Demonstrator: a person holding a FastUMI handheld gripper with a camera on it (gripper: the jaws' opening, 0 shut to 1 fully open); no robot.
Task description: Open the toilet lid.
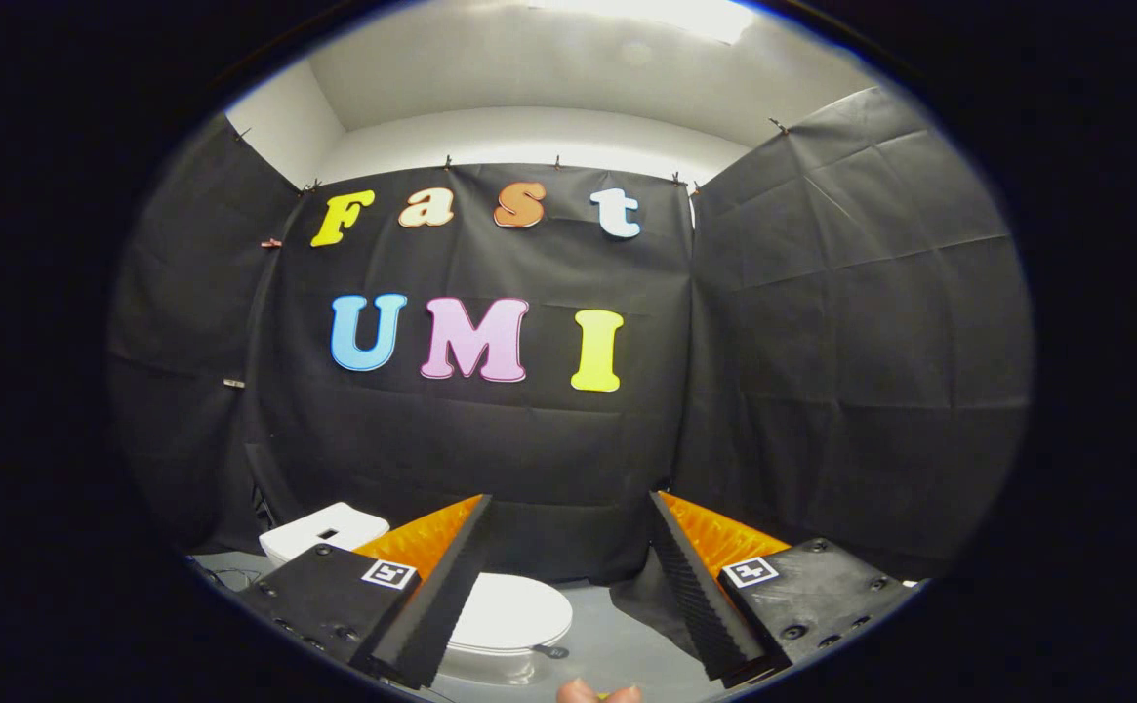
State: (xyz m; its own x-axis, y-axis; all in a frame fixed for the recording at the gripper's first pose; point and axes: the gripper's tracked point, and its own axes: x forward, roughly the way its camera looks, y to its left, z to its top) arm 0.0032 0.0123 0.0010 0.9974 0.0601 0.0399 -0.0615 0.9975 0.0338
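Gripper (568,508): held high in the booth, looking at the cloth wall, with its two fingers spread wide and nothing between them.
Left finger (441,596): slants up and inward; its lower part crosses in front of the toilet.
Right finger (695,596): slants up and inward on the other side, well apart from the toilet.
Toilet lid (509,610): white, rounded, lying flat and closed on the bowl, low down, just beside the left finger and partly hidden by it.
Toilet tank (319,532): white box behind the lid, to the left of the left finger, standing against the cloth wall.
Floor (617,649): pale grey, bare between the toilet and the right finger.
Small dark thing (556,651): lies on the floor just beside the bowl's right edge; too small to tell what it is.
Cloth wall (822,342): black, creased, hung on three sides, its hem reaching the floor behind the toilet.
Hand (597,692): a fingertip or two, perhaps, showing at the very bottom between the fingers.
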